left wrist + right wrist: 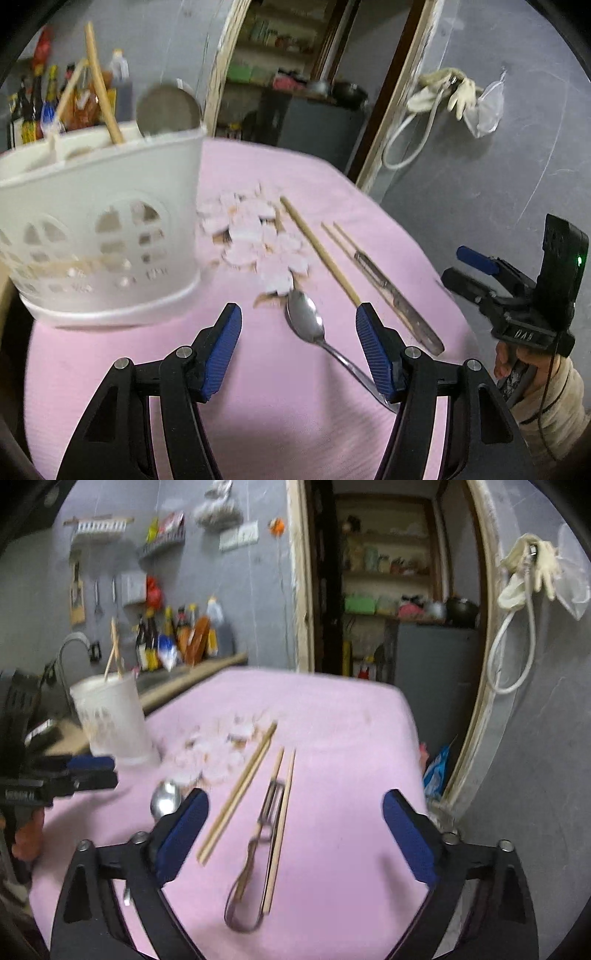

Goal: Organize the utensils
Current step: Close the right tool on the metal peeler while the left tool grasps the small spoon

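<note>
A white slotted utensil basket (99, 229) stands at the left on the pink cloth (258, 406), with wooden chopsticks (101, 85) and a round metal utensil head in it. A metal spoon (306, 321) lies between the fingers of my open left gripper (298, 317). A pair of chopsticks (319, 251), thin wooden sticks and a metal peeler (397, 299) lie to its right. In the right wrist view my open right gripper (295, 808) hovers over the peeler (255, 849) and chopsticks (240, 790); the spoon (166, 803) and basket (114, 720) are at left.
A patch of white flower print (255, 236) marks the cloth behind the spoon. Sauce bottles (173, 638) stand on a counter behind the basket. An open doorway (391, 590) lies beyond the table's far edge. The grey wall with hanging gloves (532, 568) is at the right.
</note>
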A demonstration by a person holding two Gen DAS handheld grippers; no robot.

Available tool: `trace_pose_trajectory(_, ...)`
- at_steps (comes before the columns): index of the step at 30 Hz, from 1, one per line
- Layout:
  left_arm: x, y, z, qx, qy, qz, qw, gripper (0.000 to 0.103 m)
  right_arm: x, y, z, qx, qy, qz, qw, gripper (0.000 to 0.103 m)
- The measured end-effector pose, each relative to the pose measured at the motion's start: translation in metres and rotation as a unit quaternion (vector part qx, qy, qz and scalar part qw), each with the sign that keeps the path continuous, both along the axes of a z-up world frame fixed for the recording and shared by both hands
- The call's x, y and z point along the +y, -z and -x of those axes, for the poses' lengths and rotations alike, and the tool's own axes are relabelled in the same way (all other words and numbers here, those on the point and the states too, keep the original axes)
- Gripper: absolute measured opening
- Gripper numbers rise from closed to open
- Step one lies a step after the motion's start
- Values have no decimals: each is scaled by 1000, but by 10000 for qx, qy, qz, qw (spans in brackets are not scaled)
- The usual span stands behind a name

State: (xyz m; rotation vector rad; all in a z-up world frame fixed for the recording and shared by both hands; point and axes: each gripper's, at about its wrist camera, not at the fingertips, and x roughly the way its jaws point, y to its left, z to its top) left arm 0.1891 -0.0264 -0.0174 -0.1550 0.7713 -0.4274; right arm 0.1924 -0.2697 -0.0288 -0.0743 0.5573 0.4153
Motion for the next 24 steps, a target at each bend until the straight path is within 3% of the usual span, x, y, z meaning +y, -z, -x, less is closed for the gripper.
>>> trace_pose_trajectory(2,0,6,-5,199,26,24,9998,58,4,7,0,185,-109,86,9997,79)
trace_pose_trajectory(6,0,14,-16,530,90,108,9985,56,10,18,-4,552,-340,153,9978,57)
trace_pose_trajectory(9,-3,15,-23,634,174,136,9977,49,16,24,-6,752,-498,249,9956,40)
trace_pose_trajectory(15,-7,20,-36,808,155,181,9964,29,18,31,-2,1083,-555,281,9922,37)
trace_pose_trajectory(17,-6,22,-41,892,126,231,9957,17,17,32,1,1149,-560,300,9913,36)
trace_pose_trajectory(19,-4,24,-44,965,86,252,9950,9,16,33,5,1185,-549,345,9908,25)
trace_pose_trajectory(24,-6,24,-41,963,200,282,9947,2,12,32,20,1197,-490,372,9909,21)
